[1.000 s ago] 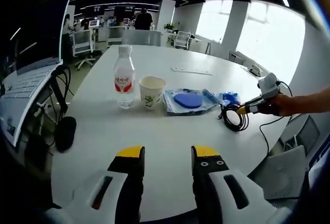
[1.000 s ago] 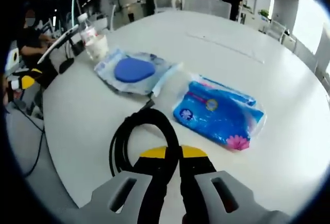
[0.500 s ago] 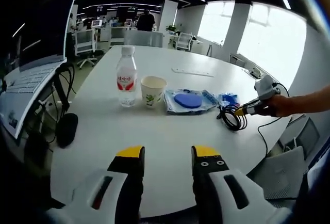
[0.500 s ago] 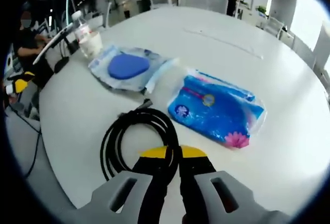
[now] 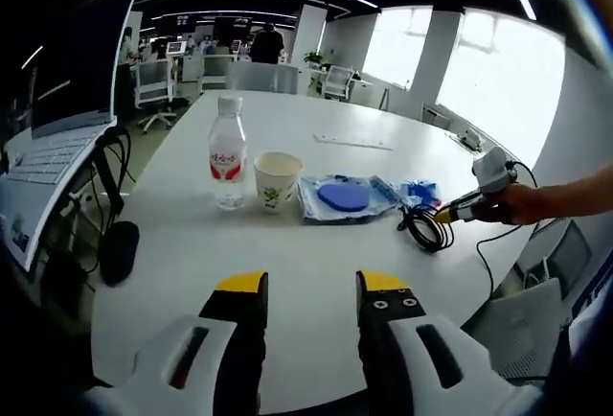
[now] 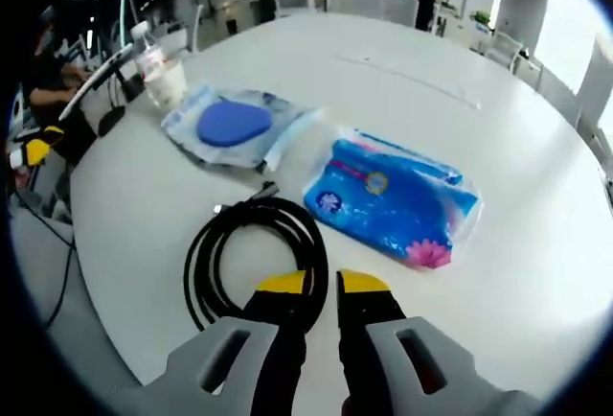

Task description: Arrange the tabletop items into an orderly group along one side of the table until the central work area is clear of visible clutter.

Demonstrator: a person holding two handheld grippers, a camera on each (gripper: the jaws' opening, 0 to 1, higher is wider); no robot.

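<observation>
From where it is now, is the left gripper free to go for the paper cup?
Probably yes. The left gripper is open, and only bare table lies between it and the paper cup. The water bottle stands close beside the cup.

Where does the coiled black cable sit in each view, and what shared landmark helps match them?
Left gripper view: coiled black cable right of centre, near the table edge, by the right hand-held gripper.
Right gripper view: lower centre-left, just beyond the jaw tips, lying on the table.
Shared landmark: blue tissue pack, beside the cable.

Bottle (image 6: 146,50) partly behind cup (image 6: 169,82)
</observation>
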